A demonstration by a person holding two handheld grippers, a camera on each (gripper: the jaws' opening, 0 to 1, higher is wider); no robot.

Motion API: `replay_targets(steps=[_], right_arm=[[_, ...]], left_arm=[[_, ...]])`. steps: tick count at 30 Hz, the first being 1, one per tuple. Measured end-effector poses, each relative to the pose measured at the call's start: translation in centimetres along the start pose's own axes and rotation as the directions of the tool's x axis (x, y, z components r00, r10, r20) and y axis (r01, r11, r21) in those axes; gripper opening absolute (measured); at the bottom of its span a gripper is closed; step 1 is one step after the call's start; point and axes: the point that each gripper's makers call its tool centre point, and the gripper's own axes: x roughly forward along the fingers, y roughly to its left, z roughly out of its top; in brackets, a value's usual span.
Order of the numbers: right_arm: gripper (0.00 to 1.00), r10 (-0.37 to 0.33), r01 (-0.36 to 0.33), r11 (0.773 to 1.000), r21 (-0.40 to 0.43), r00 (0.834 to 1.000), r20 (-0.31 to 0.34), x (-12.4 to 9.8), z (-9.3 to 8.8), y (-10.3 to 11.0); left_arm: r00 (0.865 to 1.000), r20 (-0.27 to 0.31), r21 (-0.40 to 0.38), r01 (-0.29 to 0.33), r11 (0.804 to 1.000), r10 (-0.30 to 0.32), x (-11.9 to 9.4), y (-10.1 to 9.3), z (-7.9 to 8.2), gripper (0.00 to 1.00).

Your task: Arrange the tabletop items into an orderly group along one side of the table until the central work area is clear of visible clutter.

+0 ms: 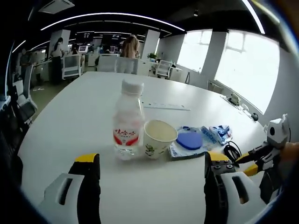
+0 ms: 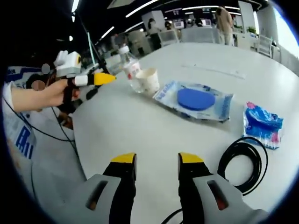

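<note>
A clear water bottle [image 1: 127, 123] with a red label stands upright on the white table [image 1: 84, 116], with a paper cup [image 1: 159, 137] touching its right side. Right of the cup lies a clear bag holding a blue disc [image 1: 189, 140], then a blue packet [image 1: 219, 134] and a coiled black cable [image 1: 232, 150]. My left gripper [image 1: 152, 161] is open just short of the bottle and cup, nothing between its jaws. In the right gripper view, my right gripper [image 2: 157, 161] is open over bare table, near the cable [image 2: 240, 161], packet [image 2: 262, 123] and bag [image 2: 195, 99]. A hand holds the left gripper [image 2: 86, 79] beside the bottle [image 2: 128, 63] and cup [image 2: 147, 80].
A thin white strip [image 1: 166, 106] lies flat farther back on the table. The right gripper [image 1: 247, 163] reaches in at the table's right edge. Office chairs [image 1: 72, 65], desks and standing people are beyond the far edge. The table's near edge [image 2: 79, 140] drops to the floor.
</note>
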Motion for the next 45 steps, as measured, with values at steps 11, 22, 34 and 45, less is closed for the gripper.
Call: replay_targets(steps=[11, 22, 34, 45], right_arm=[[0.62, -0.086, 0.086, 0.996, 0.009, 0.993, 0.085, -2.2, 0.3, -2.0], [0.73, -0.144, 0.142, 0.99, 0.023, 0.984, 0.101, -4.0, -0.5, -3.5], [0.75, -0.207, 0.2, 0.977, 0.074, 0.972, 0.11, -6.1, -2.2, -4.9], [0.76, -0.277, 0.262, 0.956, 0.131, 0.955, 0.106, -8.6, -4.7, -6.8]], left_arm=[[0.999, -0.039, 0.011, 0.035, 0.999, -0.035, -0.9, -1.1, -2.2, 0.94], [0.996, -0.059, 0.023, 0.064, 0.998, -0.062, -1.7, -1.7, -3.4, 0.93], [0.993, -0.071, 0.029, 0.095, 0.995, -0.093, -2.5, -2.2, -4.3, 0.93], [0.992, -0.068, 0.057, 0.109, 0.992, -0.105, -3.3, -2.2, -4.3, 0.94]])
